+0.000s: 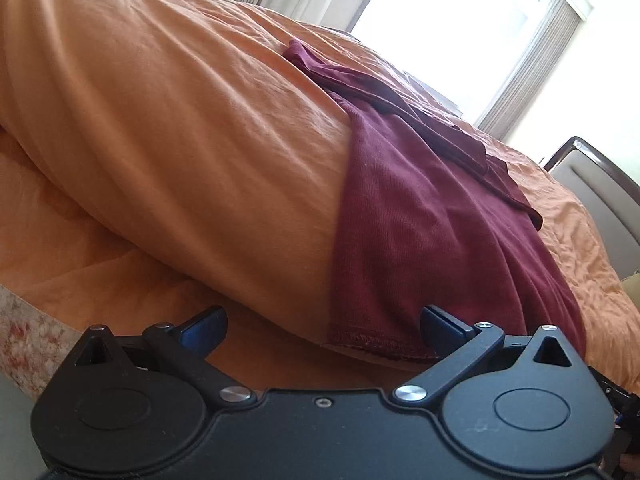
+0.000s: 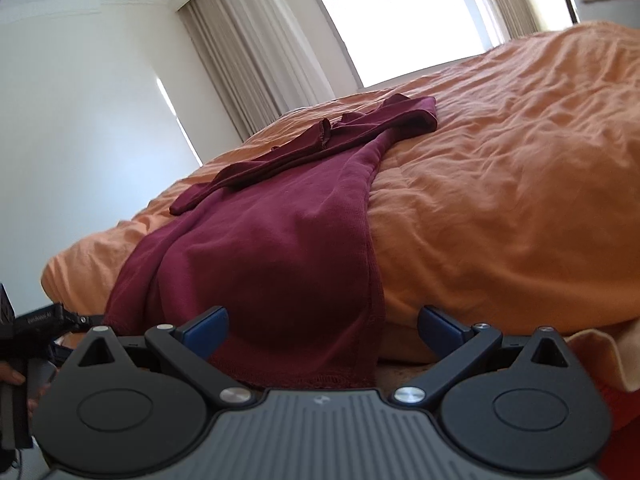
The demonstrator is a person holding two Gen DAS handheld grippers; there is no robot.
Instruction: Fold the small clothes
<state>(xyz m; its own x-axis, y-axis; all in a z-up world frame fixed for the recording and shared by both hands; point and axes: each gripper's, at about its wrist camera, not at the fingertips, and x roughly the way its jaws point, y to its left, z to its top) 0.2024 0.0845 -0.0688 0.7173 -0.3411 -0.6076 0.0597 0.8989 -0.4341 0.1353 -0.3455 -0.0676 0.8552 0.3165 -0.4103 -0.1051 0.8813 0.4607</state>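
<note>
A maroon garment (image 1: 420, 220) lies on the orange duvet (image 1: 180, 120), its lower part draped over the near edge of the bed and its hem hanging in front of me. My left gripper (image 1: 323, 330) is open, and the hem's left corner lies between its blue fingertips (image 1: 440, 326). In the right wrist view the same garment (image 2: 272, 248) hangs down with its right hem corner between the fingers of my open right gripper (image 2: 322, 330). A sleeve (image 2: 304, 148) lies folded across the top. At the far left of that view is the left gripper (image 2: 24, 344), held by a hand.
The orange duvet (image 2: 520, 184) covers the whole bed. Curtains (image 2: 256, 52) and a bright window (image 2: 400, 12) stand behind it. A chair frame (image 1: 592, 184) is at the right in the left wrist view. A patterned mattress edge (image 1: 28, 344) shows at lower left.
</note>
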